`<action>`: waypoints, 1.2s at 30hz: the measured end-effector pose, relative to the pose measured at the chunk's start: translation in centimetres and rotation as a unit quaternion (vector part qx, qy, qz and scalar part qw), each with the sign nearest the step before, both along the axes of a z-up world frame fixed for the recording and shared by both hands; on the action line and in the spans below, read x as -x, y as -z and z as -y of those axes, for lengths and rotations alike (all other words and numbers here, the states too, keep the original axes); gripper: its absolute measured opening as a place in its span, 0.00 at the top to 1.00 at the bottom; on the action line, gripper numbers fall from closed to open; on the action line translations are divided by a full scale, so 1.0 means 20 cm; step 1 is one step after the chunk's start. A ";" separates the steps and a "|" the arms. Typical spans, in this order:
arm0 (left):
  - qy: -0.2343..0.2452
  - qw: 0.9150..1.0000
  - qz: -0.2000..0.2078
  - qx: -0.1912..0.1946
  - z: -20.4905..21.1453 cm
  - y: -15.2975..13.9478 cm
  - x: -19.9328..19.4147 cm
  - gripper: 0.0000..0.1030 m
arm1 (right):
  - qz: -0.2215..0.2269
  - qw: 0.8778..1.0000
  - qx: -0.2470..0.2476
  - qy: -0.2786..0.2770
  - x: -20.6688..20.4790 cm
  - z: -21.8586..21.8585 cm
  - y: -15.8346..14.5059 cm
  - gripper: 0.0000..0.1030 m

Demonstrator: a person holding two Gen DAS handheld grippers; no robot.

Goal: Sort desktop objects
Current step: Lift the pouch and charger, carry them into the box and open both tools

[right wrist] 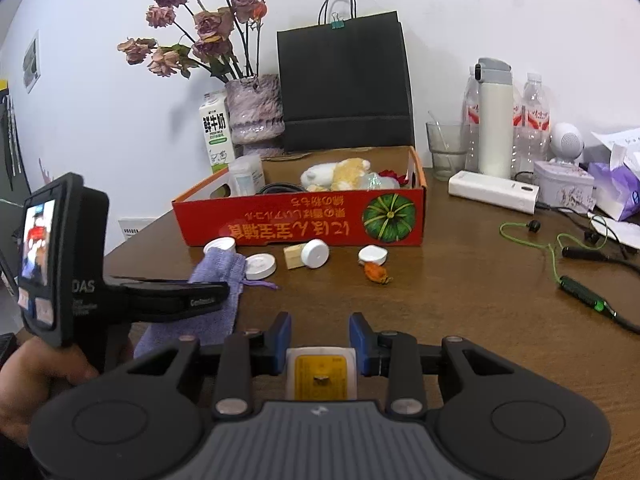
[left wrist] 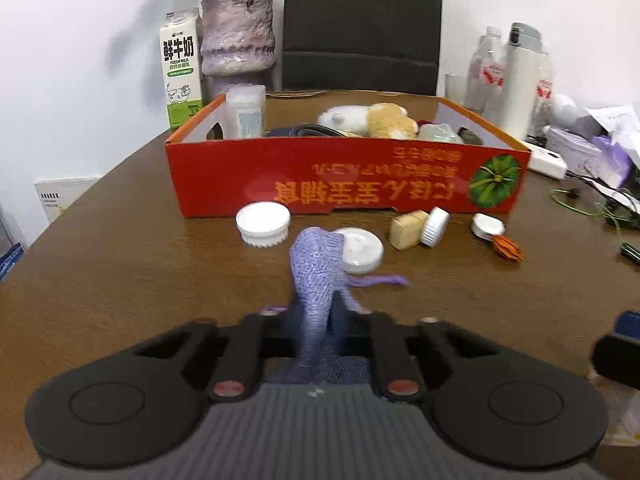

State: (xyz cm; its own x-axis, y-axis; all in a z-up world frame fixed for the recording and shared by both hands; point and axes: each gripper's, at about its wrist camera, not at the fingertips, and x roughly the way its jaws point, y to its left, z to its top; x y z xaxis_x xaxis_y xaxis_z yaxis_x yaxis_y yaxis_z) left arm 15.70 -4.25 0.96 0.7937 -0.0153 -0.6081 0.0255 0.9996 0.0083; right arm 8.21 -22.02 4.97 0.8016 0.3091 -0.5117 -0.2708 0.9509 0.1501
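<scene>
Pouch (left wrist: pixel 316 276), purple knit, pinched in left fingers (left wrist: pixel 256 344); right fingers (right wrist: pixel 280 338) grip flat square packet (right wrist: pixel 320 374).

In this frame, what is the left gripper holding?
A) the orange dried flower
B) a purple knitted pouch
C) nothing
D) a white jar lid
B: the left gripper is closed on the purple knitted pouch, which rises from between its fingers, while the white lid lies on the table.
</scene>
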 end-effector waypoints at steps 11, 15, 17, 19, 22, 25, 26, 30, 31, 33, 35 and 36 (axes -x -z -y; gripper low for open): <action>0.050 0.997 0.035 0.053 -0.03 -0.14 0.55 0.93 | 0.015 1.000 0.000 -0.003 0.27 0.00 -0.06 0.70; 0.050 0.995 0.038 0.081 -0.06 -0.21 0.75 0.93 | 0.018 1.000 -0.001 -0.016 0.40 -0.04 -0.05 0.70; 0.048 0.994 0.048 0.084 -0.07 -0.23 0.84 0.93 | 0.020 1.000 -0.002 -0.019 0.47 -0.06 -0.05 0.70; 0.049 0.994 0.060 0.083 -0.08 -0.25 0.92 0.93 | 0.022 0.999 0.004 -0.022 0.52 -0.08 -0.04 0.70; 0.059 0.992 0.070 0.082 -0.06 -0.26 0.99 0.93 | 0.027 0.999 0.013 -0.025 0.59 -0.11 -0.05 0.70; 0.072 0.991 0.084 0.073 -0.04 -0.28 1.02 0.93 | 0.030 0.999 0.011 -0.023 0.62 -0.12 -0.05 0.70; 0.074 0.991 0.088 0.071 -0.04 -0.29 1.02 0.93 | 0.032 0.999 0.010 -0.021 0.63 -0.12 -0.05 0.70; 0.061 0.991 0.094 0.079 -0.06 -0.30 1.01 0.93 | 0.035 0.999 0.015 -0.012 0.64 -0.11 -0.06 0.70; 0.057 0.991 0.094 0.080 -0.06 -0.30 0.99 0.93 | 0.034 0.999 0.013 -0.011 0.63 -0.10 -0.07 0.70; 0.052 0.990 0.099 0.083 -0.08 -0.32 0.96 0.93 | 0.034 0.999 0.010 -0.010 0.60 -0.09 -0.09 0.70; 0.052 0.989 0.115 0.082 -0.09 -0.37 0.90 0.93 | 0.037 0.999 0.005 -0.015 0.54 -0.09 -0.11 0.70; 0.052 0.988 0.125 0.080 -0.08 -0.39 0.86 0.93 | 0.040 0.999 0.001 -0.018 0.50 -0.08 -0.13 0.70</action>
State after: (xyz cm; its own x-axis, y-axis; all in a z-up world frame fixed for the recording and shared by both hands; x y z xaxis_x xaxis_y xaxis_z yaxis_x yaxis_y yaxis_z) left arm -1.44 -2.55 8.82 0.9083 -0.1833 -0.3760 0.1443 0.9810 -0.1297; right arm -1.84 -20.33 7.49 0.8284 0.3372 -0.4472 -0.3151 0.9407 0.1257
